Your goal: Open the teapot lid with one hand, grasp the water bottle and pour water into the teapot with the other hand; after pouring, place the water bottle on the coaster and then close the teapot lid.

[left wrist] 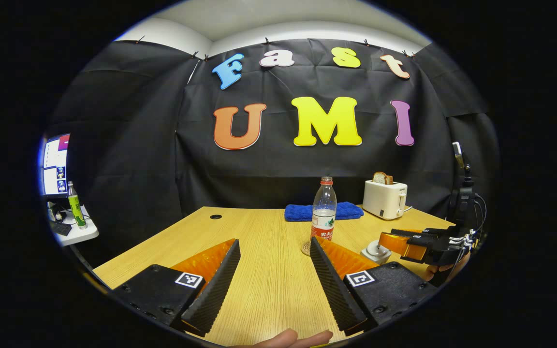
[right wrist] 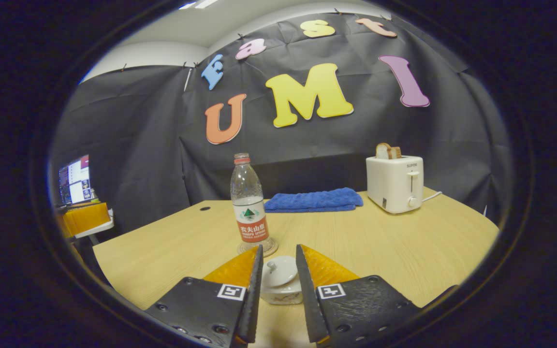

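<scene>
The left gripper [left wrist: 273, 253] hung wide open over the pale wooden table [left wrist: 269, 285]. Ahead of it one clear plastic water bottle [left wrist: 324, 209] stood on a round coaster [left wrist: 306, 248], part-filled. Rightward, the right gripper [right wrist: 278, 263] sat parted around one small white ceramic teapot [right wrist: 280, 281], lid [right wrist: 278, 270] on; whether it touched was unclear. Beyond stood a white toaster [right wrist: 395, 183] with bread.

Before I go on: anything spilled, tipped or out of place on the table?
Nothing stands out. The water bottle stands upright and capped on the coaster, the teapot sits upright with its lid on between the right gripper's fingers, and the table looks dry.
</scene>
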Available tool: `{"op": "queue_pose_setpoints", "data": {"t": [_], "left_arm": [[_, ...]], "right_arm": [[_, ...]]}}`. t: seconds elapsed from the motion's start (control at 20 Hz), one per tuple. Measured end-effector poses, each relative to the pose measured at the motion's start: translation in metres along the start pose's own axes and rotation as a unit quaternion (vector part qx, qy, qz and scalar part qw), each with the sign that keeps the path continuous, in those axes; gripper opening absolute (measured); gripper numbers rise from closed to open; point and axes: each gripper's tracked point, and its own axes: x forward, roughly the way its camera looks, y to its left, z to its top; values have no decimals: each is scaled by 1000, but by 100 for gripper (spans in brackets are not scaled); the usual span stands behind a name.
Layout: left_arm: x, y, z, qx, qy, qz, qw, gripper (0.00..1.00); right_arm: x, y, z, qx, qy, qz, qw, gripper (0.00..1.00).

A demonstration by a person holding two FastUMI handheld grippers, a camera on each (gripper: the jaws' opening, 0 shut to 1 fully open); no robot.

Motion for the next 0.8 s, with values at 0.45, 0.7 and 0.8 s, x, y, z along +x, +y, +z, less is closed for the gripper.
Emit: {"op": "queue_pose_setpoints", "data": {"t": [0.45, 0.7, 0.8], "left_arm": [[-1, 10, 6, 5, -7, -1, 1000, 92], [-9, 1, 11, 15, -11, -16, 1000, 92], [-12, -2, 8, 10, 1, -14, 1000, 92]], "right_arm": [[-25, -4, 31, -18, -33, -34, 999, 35], [-81, -8, 63, -9, -35, -76, 996, 41], [-109, -14, 69, -24, -36, -97, 994, 47]]}}
